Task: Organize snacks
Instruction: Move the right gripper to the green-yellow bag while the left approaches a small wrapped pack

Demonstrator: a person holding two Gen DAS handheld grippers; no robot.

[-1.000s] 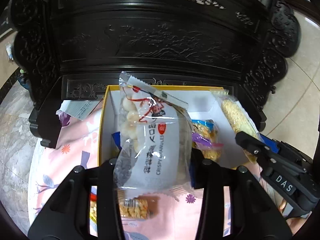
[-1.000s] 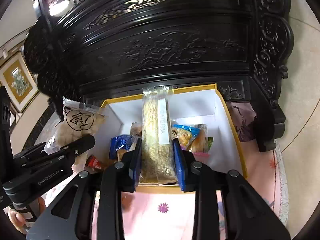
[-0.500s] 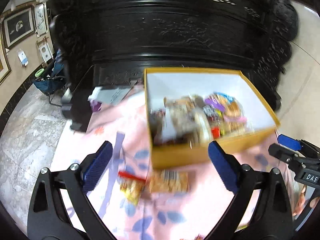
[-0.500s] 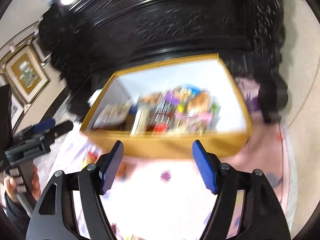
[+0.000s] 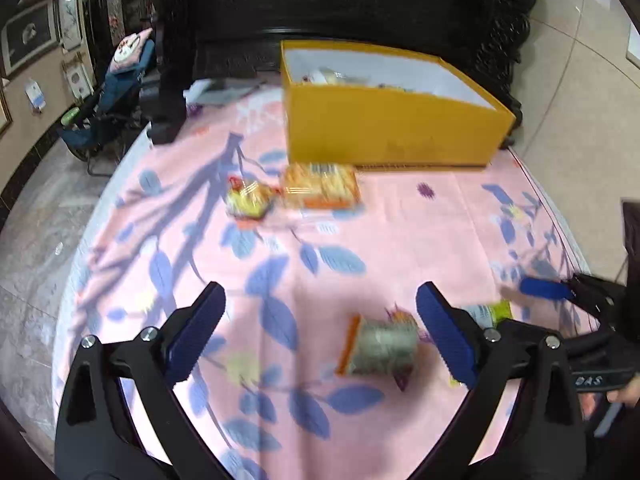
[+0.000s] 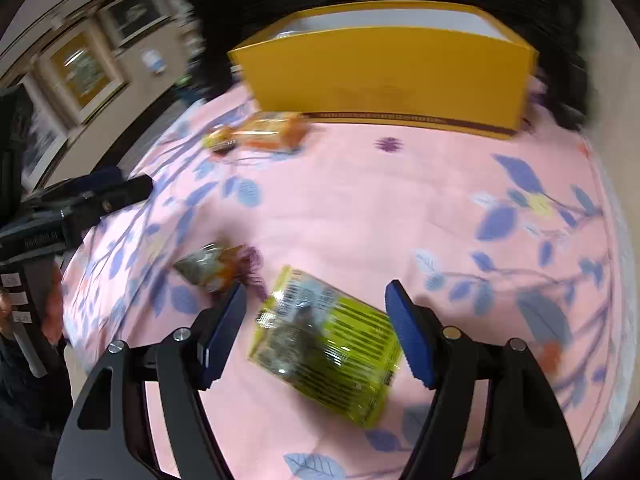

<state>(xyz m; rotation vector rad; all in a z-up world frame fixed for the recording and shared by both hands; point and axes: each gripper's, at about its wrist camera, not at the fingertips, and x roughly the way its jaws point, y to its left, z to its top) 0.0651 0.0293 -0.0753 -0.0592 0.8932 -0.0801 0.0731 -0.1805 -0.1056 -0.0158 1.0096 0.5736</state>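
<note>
A yellow box (image 5: 392, 132) (image 6: 384, 72) with several snacks inside stands at the far side of the pink flowered cloth (image 5: 360, 240). My left gripper (image 5: 320, 296) is wide open just above the cloth. A grey and orange packet (image 5: 380, 346) (image 6: 208, 266) lies by its right finger, untouched. My right gripper (image 6: 316, 294) is open too, and a yellow-green packet (image 6: 328, 344) (image 5: 490, 312) lies flat on the cloth between its fingers, with the pads clear of it. An orange packet (image 5: 320, 190) (image 6: 272, 132) and a yellow-red one (image 5: 248, 200) lie in front of the box.
Dark carved furniture (image 5: 360, 4) rises right behind the box. The round table's edge curves down on the left, with marble floor and a blue folding chair (image 5: 116, 92) beyond. A hand (image 6: 52, 312) holds the left gripper's handle.
Both grippers let go of their packets over the box and opened. They then drew back from the box and came down low over the cloth, above the loose packets.
</note>
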